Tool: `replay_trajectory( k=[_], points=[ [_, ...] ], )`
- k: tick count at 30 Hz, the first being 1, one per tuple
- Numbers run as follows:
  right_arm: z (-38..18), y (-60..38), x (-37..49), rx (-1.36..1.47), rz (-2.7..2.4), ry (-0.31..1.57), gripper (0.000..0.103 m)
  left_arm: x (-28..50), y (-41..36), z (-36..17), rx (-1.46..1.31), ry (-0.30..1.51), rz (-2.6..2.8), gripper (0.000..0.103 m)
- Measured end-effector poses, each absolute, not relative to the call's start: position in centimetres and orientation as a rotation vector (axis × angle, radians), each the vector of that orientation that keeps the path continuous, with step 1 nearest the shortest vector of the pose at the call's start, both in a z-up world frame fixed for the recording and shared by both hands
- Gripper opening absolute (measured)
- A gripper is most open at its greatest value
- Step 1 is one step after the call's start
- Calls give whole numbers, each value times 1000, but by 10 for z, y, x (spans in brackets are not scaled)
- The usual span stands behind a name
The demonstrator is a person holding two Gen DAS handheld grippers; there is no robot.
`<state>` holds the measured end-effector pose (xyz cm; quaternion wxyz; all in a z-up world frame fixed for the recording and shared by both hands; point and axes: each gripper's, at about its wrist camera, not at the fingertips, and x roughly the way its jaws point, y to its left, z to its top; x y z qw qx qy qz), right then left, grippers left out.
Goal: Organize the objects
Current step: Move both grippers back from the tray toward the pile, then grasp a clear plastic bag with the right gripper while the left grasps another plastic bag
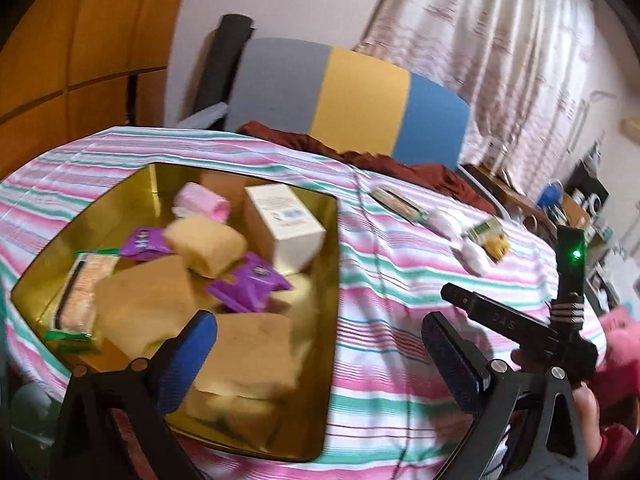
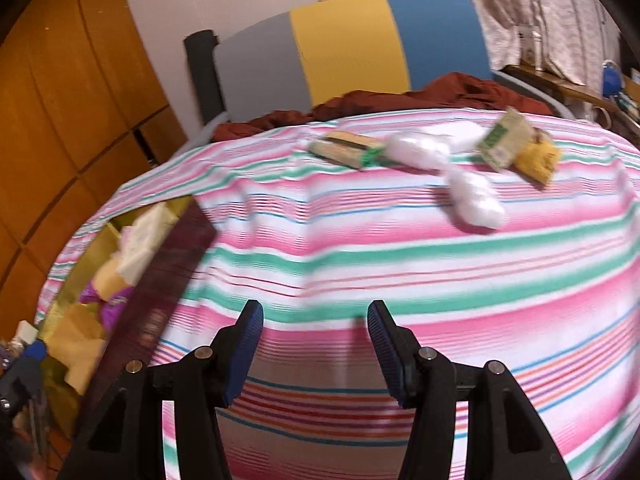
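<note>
A gold tin point(image 1: 334, 264) lies open on the striped cloth and holds yellow sponges point(image 1: 206, 244), purple packets point(image 1: 248, 284), a white box point(image 1: 284, 224), a pink roll point(image 1: 204, 200) and a biscuit pack point(image 1: 80, 296). My left gripper point(image 1: 316, 344) is open and empty over the tin's near right corner. My right gripper point(image 2: 316, 336) is open and empty above bare cloth. Far on the cloth lie a flat sponge pack point(image 2: 346, 148), two white cotton rolls point(image 2: 476, 198), a green-and-cream box point(image 2: 506, 140) and a yellow scrubber point(image 2: 538, 158). The tin shows at the left point(image 2: 160, 280).
The striped cloth point(image 2: 400, 260) covers a raised, rounded surface. A grey, yellow and blue headboard point(image 1: 352, 92) and a rust-brown cloth point(image 1: 400, 164) lie behind. Wooden cupboards point(image 2: 60, 100) stand at left, a cluttered desk point(image 1: 568, 208) at right. The other handheld gripper point(image 1: 560, 320) is at right.
</note>
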<state>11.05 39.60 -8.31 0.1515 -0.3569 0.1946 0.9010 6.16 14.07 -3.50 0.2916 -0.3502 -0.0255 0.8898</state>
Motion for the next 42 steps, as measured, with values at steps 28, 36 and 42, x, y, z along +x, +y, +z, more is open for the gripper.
replay_trajectory(
  k=[28, 36, 42],
  points=[
    [-96, 528, 72, -946, 2463, 591, 41, 94, 204, -48, -1015, 98, 2220, 103],
    [-96, 519, 80, -903, 2429, 541, 35, 90, 231, -53, -1037, 122, 2181, 103],
    [-90, 525, 102, -769, 2336, 561, 35, 73, 267, -40, -992, 135, 2177, 103]
  ],
)
